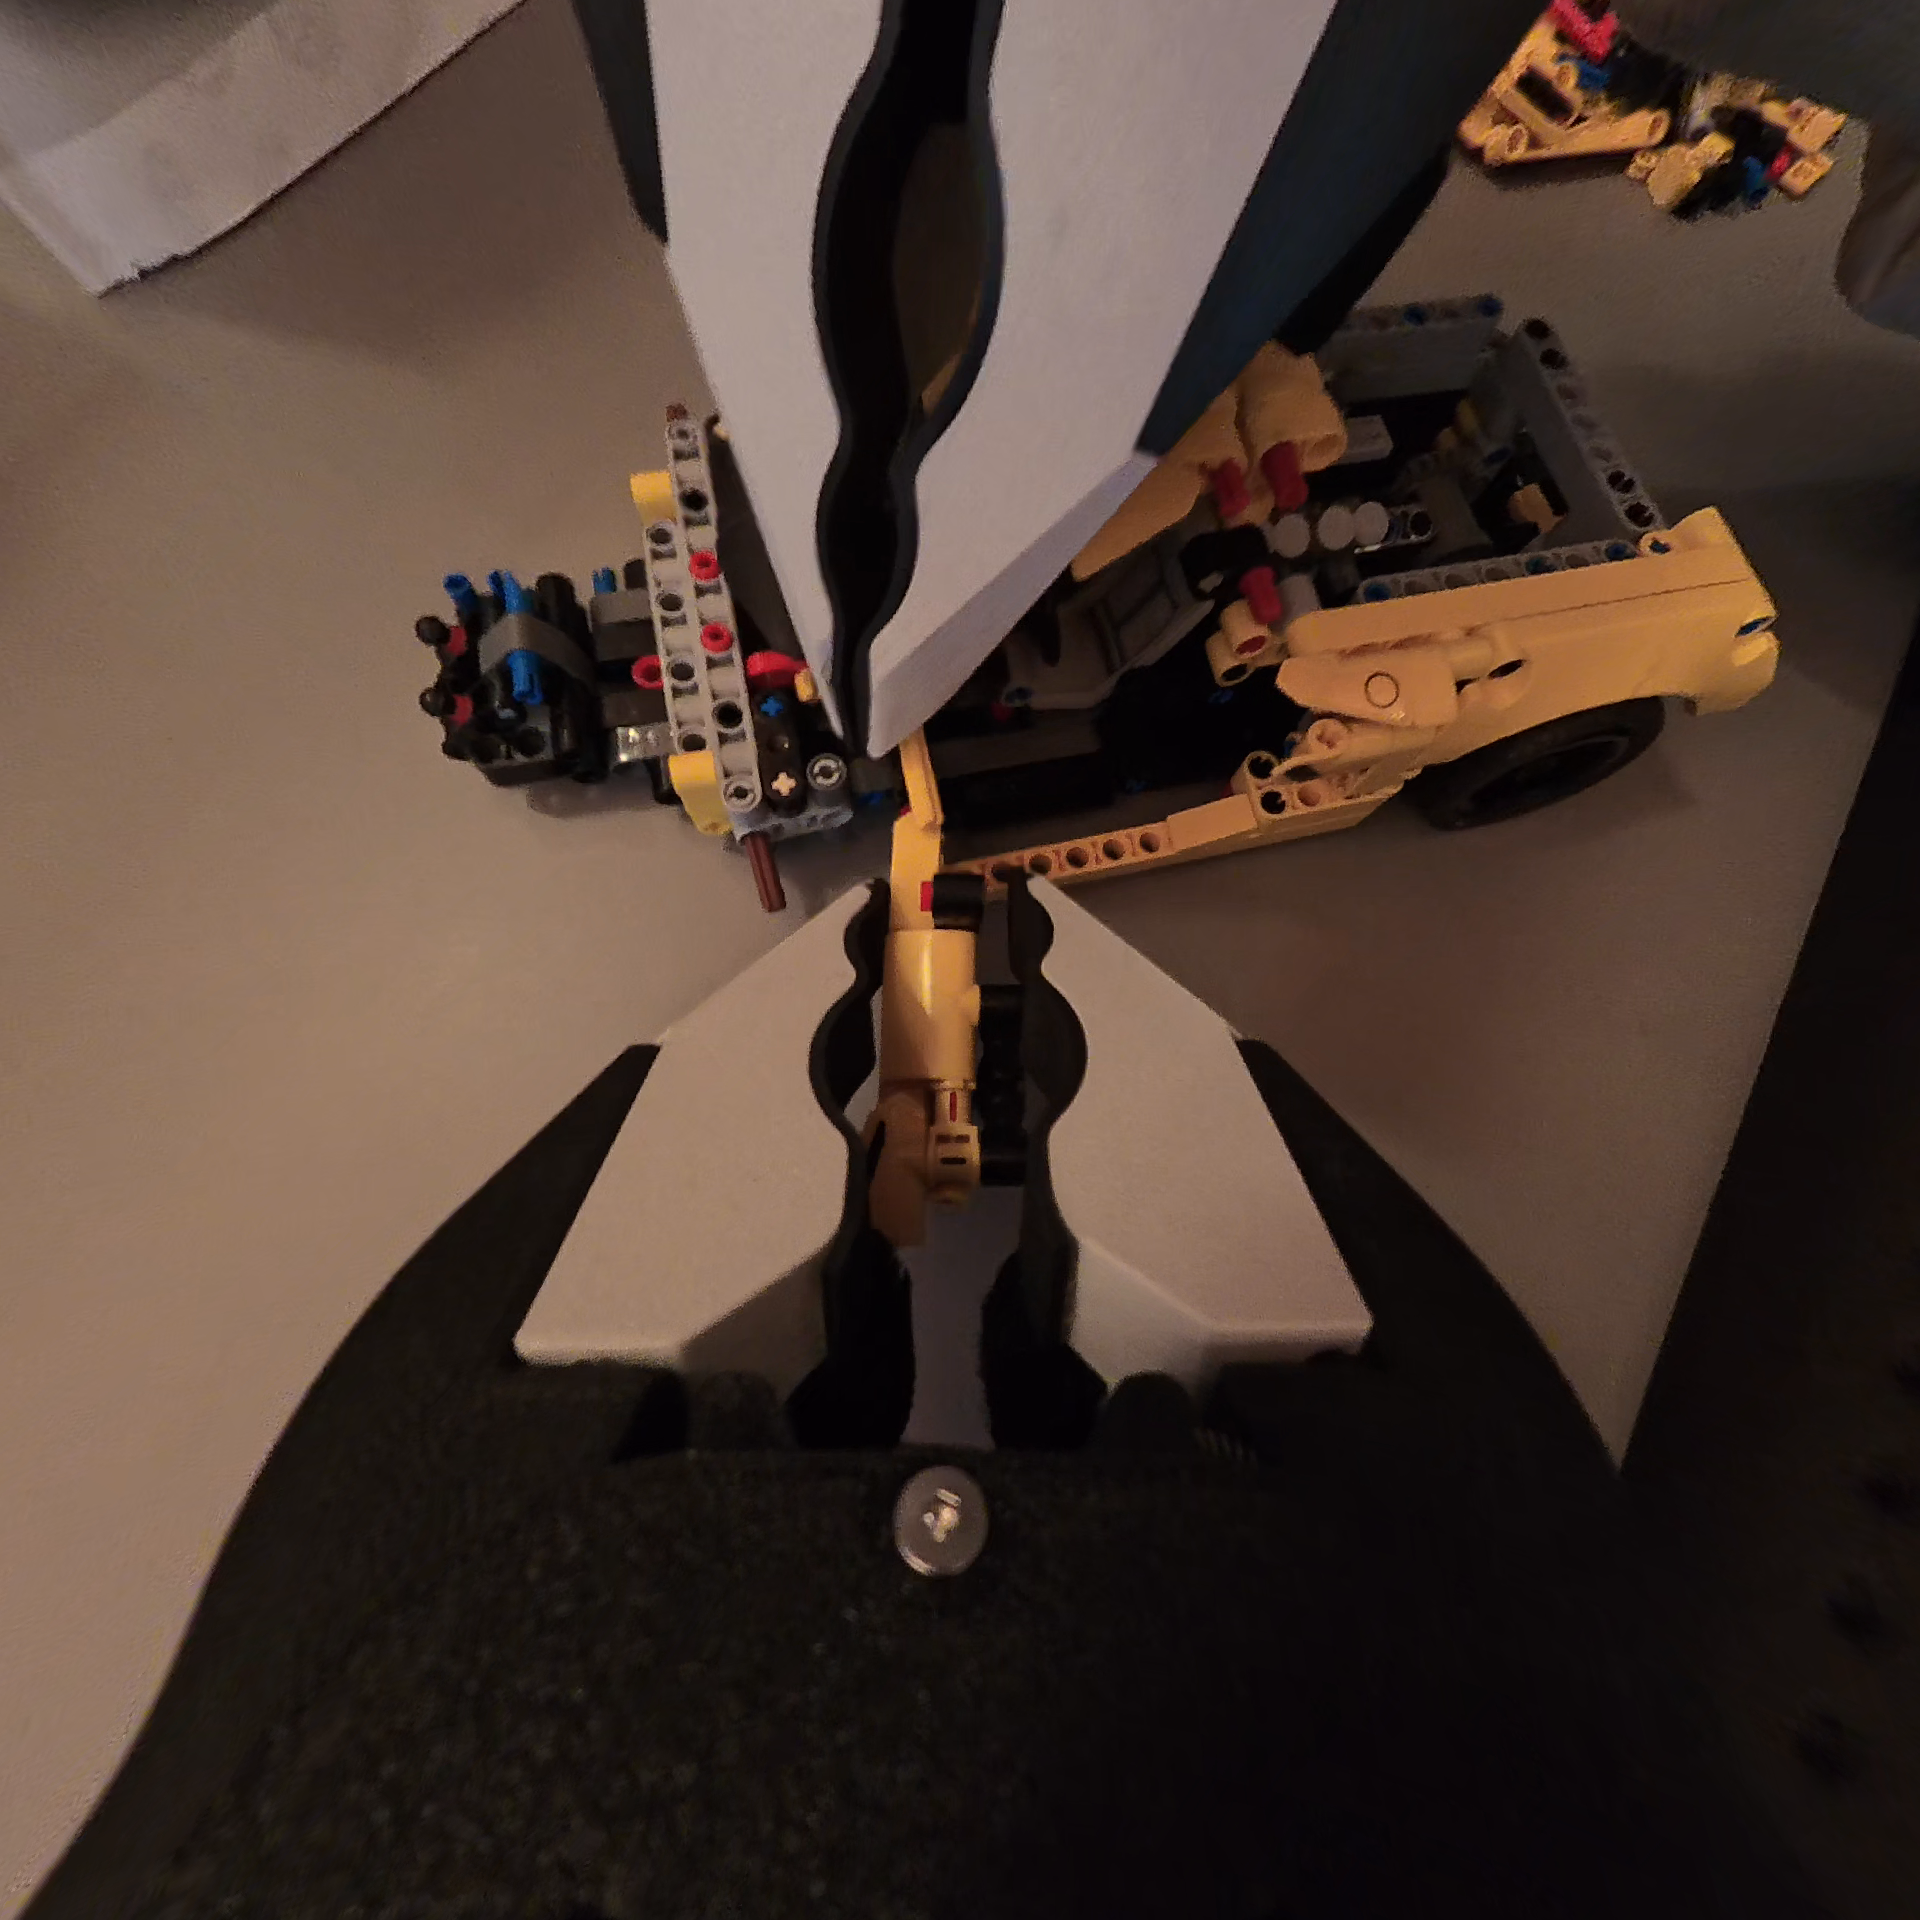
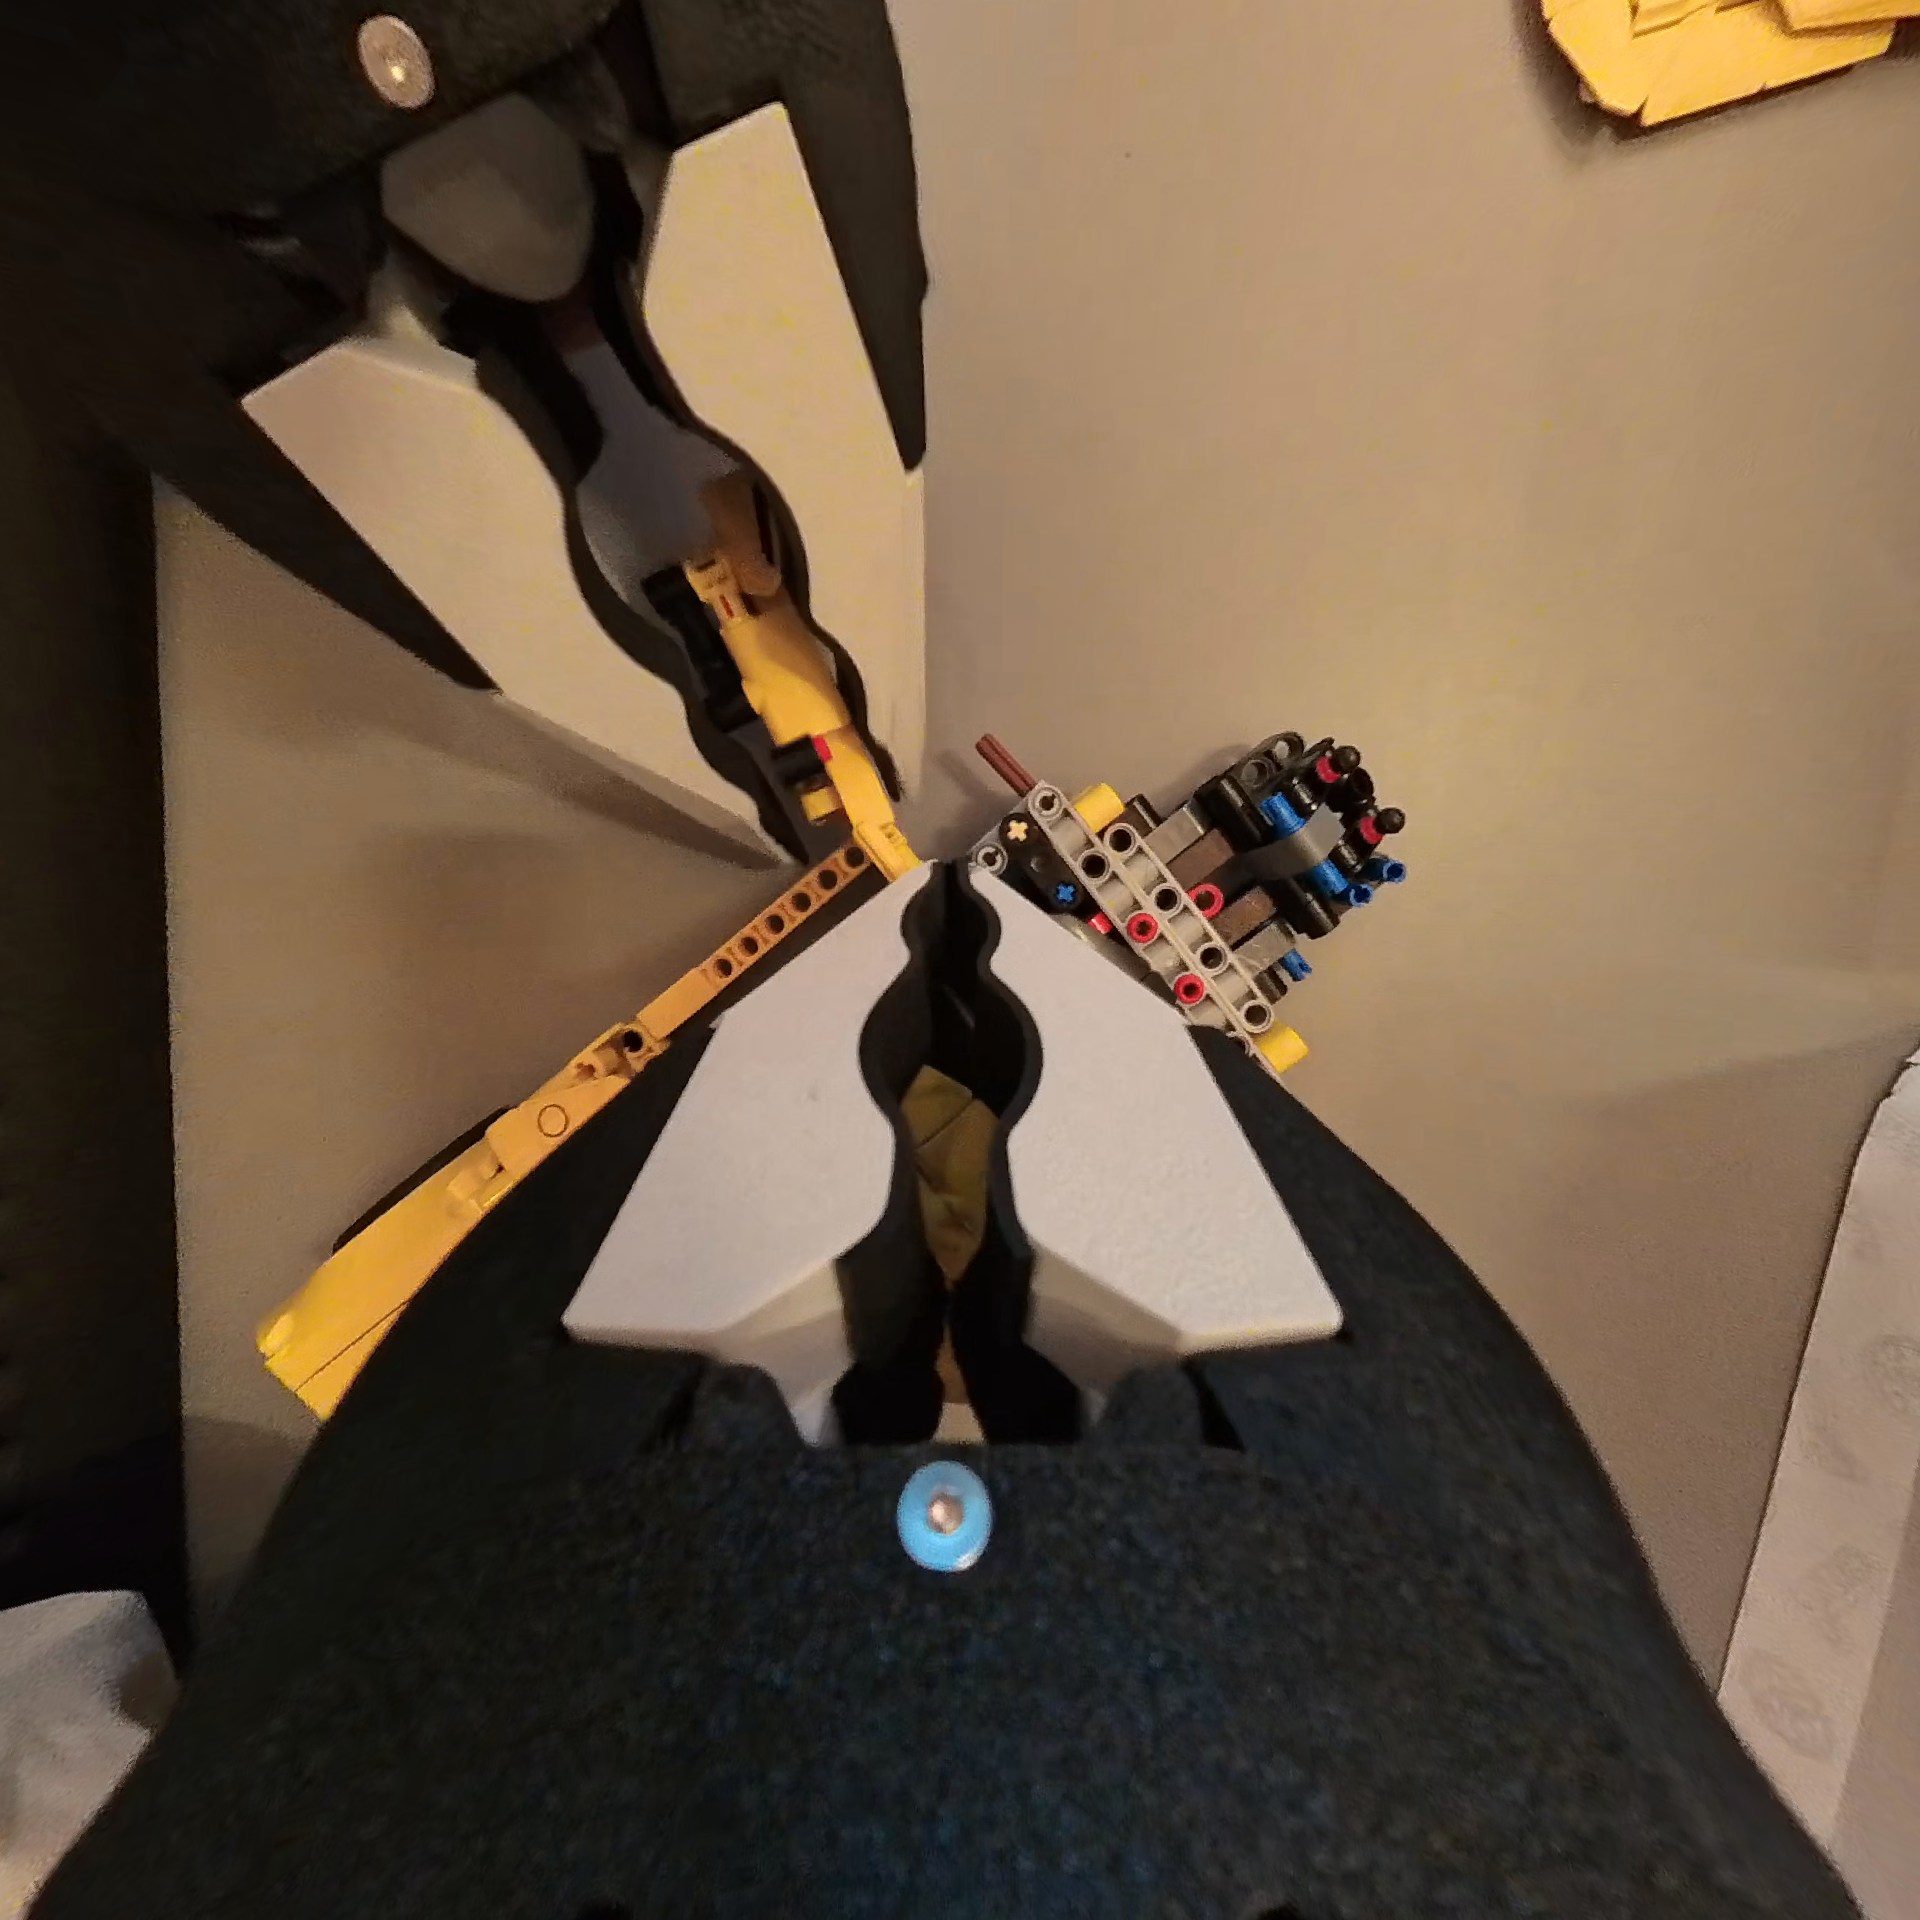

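My left gripper (image 1: 948,888) is shut on a yellow and black brick-built piece (image 1: 925,1029). The piece reaches forward to the end of the holed yellow side beam (image 1: 1081,857) of a yellow toy car model (image 1: 1507,644) on the table. My right gripper (image 2: 948,878) is shut, its fingertips pressed together, and nothing shows between them. It comes down from above in the left wrist view (image 1: 862,743), with its tips at the car's front, beside a grey and black block of beams and pins (image 2: 1174,914). The left gripper with its piece (image 2: 790,686) shows at upper left in the right wrist view.
A brown axle (image 1: 767,878) sticks out of the grey and black block. A heap of loose yellow, black and red parts (image 1: 1621,114) lies far right. White cloth or paper lies at the far left (image 1: 156,135) and also shows in the right wrist view (image 2: 1829,1455). My left and right fingertips are right by each other.
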`<state>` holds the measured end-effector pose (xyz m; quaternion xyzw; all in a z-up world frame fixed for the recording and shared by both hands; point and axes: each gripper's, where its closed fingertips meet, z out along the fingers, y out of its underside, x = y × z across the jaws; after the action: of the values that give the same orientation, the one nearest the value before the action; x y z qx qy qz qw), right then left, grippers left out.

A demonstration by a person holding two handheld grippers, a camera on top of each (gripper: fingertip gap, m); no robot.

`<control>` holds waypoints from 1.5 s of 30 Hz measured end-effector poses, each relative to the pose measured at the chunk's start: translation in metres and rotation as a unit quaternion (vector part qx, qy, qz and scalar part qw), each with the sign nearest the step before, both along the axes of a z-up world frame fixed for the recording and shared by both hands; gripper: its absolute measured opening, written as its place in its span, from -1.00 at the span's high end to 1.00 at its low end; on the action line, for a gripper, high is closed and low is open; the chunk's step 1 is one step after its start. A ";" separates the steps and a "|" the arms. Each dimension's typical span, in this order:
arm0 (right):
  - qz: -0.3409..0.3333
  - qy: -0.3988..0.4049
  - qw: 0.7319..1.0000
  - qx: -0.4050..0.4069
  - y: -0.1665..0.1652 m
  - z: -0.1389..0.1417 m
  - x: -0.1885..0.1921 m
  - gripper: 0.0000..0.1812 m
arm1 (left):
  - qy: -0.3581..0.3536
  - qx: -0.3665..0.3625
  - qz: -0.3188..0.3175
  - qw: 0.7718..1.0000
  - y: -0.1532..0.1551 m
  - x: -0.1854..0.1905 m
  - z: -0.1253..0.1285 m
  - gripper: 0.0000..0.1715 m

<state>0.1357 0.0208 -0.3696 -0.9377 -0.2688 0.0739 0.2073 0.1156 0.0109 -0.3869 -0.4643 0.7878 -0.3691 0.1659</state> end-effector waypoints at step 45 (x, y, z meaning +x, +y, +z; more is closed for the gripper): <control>0.061 -0.004 0.998 0.027 0.000 0.005 -0.025 0.74 | 0.024 -0.059 0.003 0.998 0.008 -0.011 -0.002 0.74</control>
<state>0.1107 0.0212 -0.3644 -0.9140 -0.3278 0.0750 0.2269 0.1047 0.0186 -0.3891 -0.4847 0.7670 -0.4027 0.1208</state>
